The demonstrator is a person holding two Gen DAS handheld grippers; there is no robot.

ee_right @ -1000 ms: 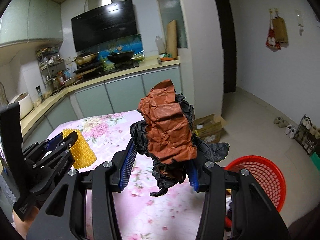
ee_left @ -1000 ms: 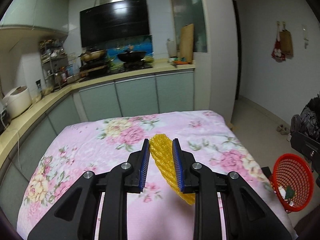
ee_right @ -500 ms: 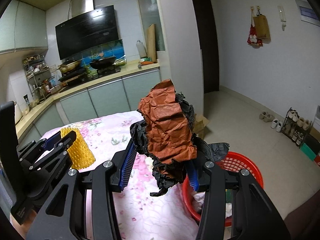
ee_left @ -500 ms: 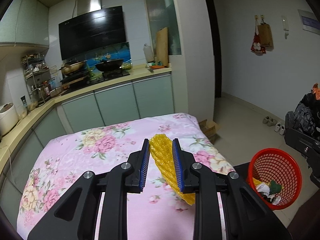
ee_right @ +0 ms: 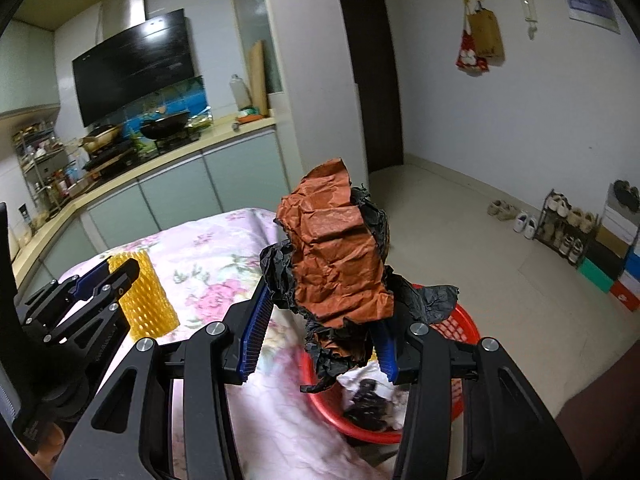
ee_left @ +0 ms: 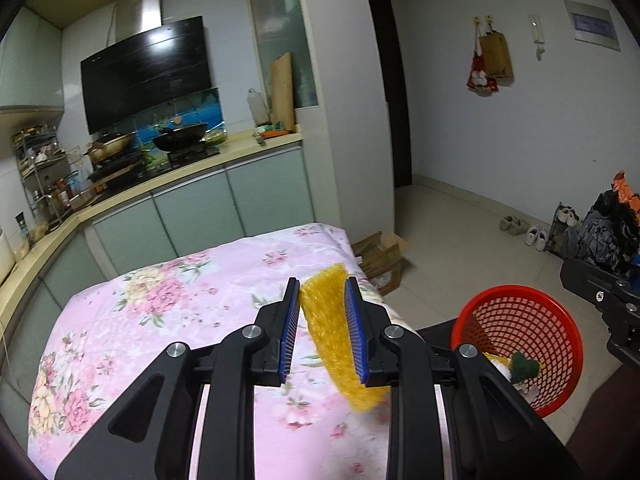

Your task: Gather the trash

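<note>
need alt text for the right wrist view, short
The right gripper clamps a crumpled wad of orange and black paper above a red mesh basket beside a floral-covered table. At left, the left gripper holds yellow foam netting; kitchen behind.

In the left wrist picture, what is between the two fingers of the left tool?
The yellow foam net lies there, pressed by both blue pads of the left tool. The left wrist view shows this; its lower end hangs below the fingers, over the flowered cloth.
</note>
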